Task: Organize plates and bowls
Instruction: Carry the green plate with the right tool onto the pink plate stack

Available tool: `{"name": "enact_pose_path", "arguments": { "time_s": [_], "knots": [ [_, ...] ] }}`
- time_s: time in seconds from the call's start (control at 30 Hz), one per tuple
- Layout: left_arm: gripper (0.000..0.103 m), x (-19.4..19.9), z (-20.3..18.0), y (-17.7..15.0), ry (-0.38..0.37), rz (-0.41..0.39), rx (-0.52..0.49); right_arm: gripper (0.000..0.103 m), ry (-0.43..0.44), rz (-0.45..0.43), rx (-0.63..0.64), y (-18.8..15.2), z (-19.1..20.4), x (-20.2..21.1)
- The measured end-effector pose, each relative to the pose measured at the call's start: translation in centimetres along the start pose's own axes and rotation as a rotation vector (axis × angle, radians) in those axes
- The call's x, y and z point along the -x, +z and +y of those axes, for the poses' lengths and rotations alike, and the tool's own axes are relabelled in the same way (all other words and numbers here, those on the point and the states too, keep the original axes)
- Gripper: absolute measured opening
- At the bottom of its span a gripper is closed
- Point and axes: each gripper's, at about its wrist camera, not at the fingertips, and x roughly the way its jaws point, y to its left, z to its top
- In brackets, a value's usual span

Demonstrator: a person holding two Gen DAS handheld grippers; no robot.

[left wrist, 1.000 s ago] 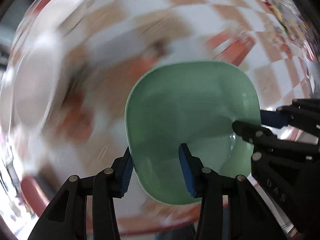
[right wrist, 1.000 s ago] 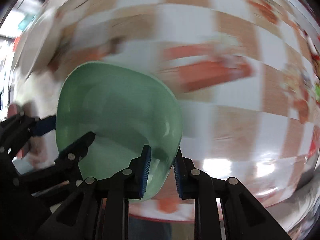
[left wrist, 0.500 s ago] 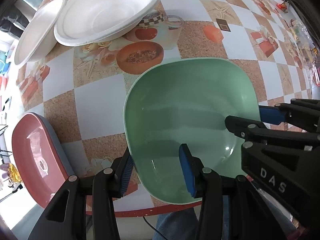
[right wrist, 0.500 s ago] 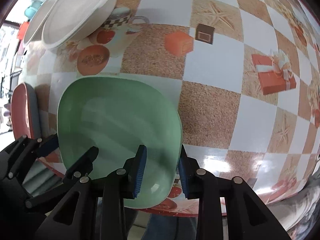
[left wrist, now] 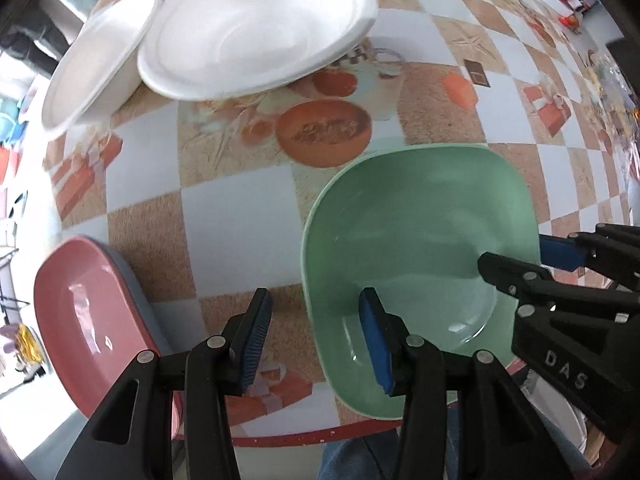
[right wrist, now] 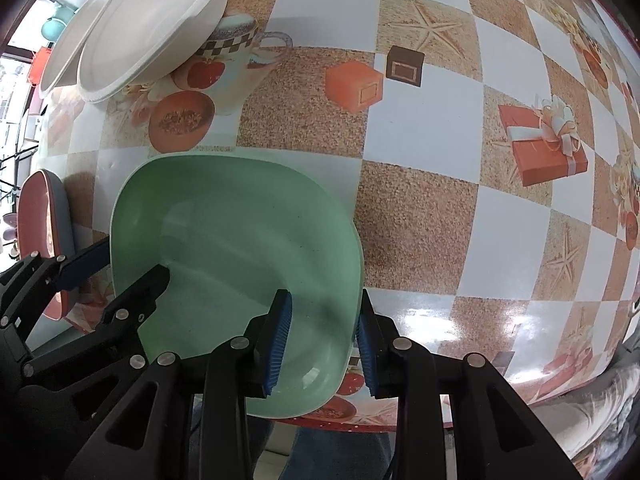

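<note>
Green bowl (right wrist: 236, 256) rim between both grippers' parted fingers (right wrist: 276, 344) — pads slack, nothing clamped.

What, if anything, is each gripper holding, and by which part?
Nothing. The left gripper and right gripper each straddle a rim of the green bowl without clamping it; the right jaws have just been opening.

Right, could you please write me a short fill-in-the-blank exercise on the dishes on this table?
1. The dish whose rim the left gripper straddles is ___ in colour.
2. The plate stacked on the grey plate is ___.
3. The number of white bowls at the far side of the table is ___.

Missing words: green; pink; two.
</note>
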Motion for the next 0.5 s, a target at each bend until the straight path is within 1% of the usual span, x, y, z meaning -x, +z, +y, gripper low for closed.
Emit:
{"name": "enact_pose_path", "arguments": {
  "time_s": [0.03,0.1,0.13,0.23,0.3,0.37,0.4,0.5],
  "knots": [
    [0.049,0.0,-0.4,0.2,-0.013,0.003,0.000,0.033,0.005,0.007,-0.010,0.0,-0.1,-0.1],
    [0.045,-0.1,-0.4,0.4,-0.035,0.005,-0.005,0.033,0.022,0.022,-0.035,-0.2,-0.3,-0.3],
    [0.038,0.0,-0.6,0.7,-0.042,0.005,-0.017,0.032,0.026,0.028,-0.041,-0.4,-0.3,-0.4],
    [0.038,0.0,-2.1,0.6,-0.036,0.009,-0.038,0.032,0.041,0.047,-0.062,-0.8,-0.5,-0.6],
    [0.038,-0.2,-2.2,0.5,-0.039,0.016,-0.038,0.032,0.067,0.057,-0.086,-1.0,-0.8,-0.8],
    [0.038,-0.1,-2.2,-0.1,-0.032,0.023,-0.037,0.032,0.079,0.068,-0.098,-1.0,-0.8,-0.9],
    [0.038,0.3,-1.2,0.0,-0.029,0.025,-0.039,0.032,0.075,0.069,-0.095,-1.1,-0.7,-0.9],
    [0.039,0.4,-0.9,-0.7,-0.024,0.032,-0.038,0.032,0.074,0.073,-0.084,-1.2,-0.3,-1.0]
  ]
}}
